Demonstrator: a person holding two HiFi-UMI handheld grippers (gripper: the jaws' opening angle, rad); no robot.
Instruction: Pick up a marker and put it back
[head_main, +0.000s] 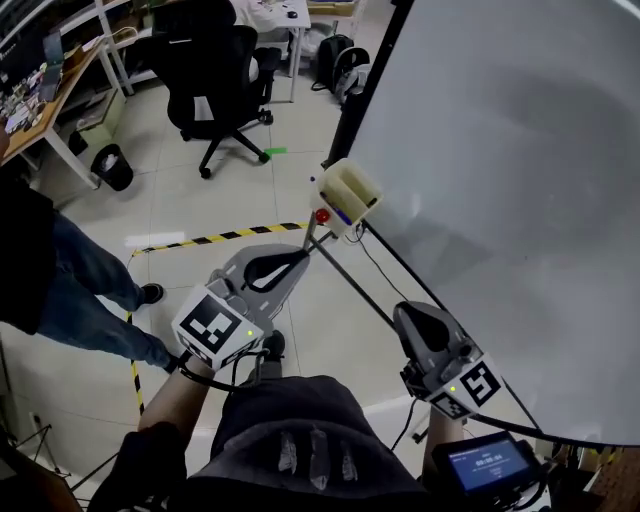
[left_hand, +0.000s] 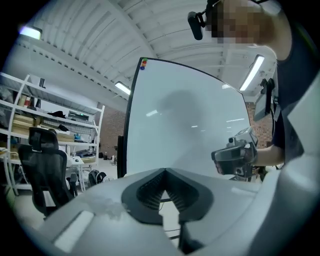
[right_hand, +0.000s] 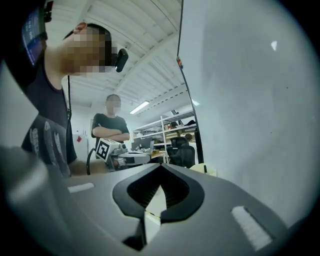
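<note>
A cream holder (head_main: 350, 193) sits at the left edge of the big whiteboard (head_main: 500, 180). Something blue shows at its lower side, with a small red piece (head_main: 322, 215) beside it; no marker is plainly visible. My left gripper (head_main: 302, 254) is shut and empty, its tips just below and left of the holder. My right gripper (head_main: 406, 312) is also shut and empty, lower down along the board's bottom edge. In the left gripper view the shut jaws (left_hand: 165, 170) face the whiteboard (left_hand: 185, 120), with the right gripper (left_hand: 235, 156) to the side. In the right gripper view the closed tips (right_hand: 161, 165) point past the holder (right_hand: 206, 170).
A black office chair (head_main: 215, 70) and a black bin (head_main: 112, 165) stand on the tiled floor. Yellow-black tape (head_main: 220, 238) crosses it. A person in jeans (head_main: 90, 290) stands at the left, arms crossed (right_hand: 111, 131). A desk (head_main: 40, 95) and shelves (left_hand: 30, 115) are further off.
</note>
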